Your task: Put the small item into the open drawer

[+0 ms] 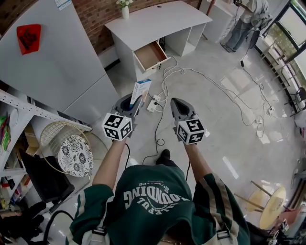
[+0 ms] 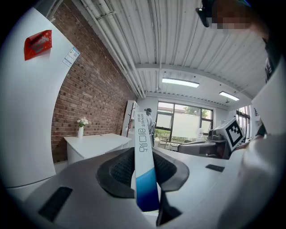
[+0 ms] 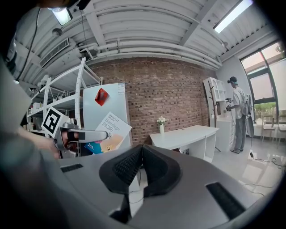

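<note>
There are two grippers, a left gripper (image 1: 135,102) and a right gripper (image 1: 175,101); one small box (image 1: 140,91); one desk (image 1: 158,21); one open drawer (image 1: 149,56); one vase (image 1: 125,10).

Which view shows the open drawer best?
Head view: the drawer shows from above, pulled out of the desk, inside visible. Both gripper views show the desk's top, but no drawer can be made out.

My right claw (image 3: 141,150) has its jaws pressed together, nothing between them. To its left, my left claw (image 3: 103,134) grips a tilted white bandage box (image 3: 112,129). Beyond, by the brick wall (image 3: 174,94), a white surface (image 3: 187,134) carries a vase of flowers (image 3: 161,125). A person (image 3: 237,114) stands far right.
</note>
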Action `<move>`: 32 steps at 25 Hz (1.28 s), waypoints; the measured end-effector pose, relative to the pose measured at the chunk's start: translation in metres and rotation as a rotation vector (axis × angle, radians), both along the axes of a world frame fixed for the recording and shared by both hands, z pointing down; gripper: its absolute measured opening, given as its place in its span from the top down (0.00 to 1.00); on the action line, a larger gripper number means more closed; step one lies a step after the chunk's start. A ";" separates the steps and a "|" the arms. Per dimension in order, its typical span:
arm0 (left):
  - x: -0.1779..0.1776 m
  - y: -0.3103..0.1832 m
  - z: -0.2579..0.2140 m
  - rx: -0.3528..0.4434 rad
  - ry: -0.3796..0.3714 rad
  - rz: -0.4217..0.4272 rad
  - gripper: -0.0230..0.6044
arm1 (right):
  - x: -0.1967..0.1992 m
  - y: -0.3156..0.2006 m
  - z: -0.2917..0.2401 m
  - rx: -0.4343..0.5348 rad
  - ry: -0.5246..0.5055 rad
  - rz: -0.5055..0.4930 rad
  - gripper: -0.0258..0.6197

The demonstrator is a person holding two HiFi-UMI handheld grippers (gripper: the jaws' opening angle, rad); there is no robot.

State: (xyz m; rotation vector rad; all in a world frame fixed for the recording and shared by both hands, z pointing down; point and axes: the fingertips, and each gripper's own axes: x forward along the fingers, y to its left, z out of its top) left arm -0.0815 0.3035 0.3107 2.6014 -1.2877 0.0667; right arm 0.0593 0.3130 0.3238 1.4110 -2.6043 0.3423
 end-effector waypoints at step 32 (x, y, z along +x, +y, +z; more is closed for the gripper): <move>0.092 -0.091 0.011 -0.031 -0.012 -0.078 0.81 | 0.103 -0.086 0.018 -0.038 -0.022 -0.090 0.92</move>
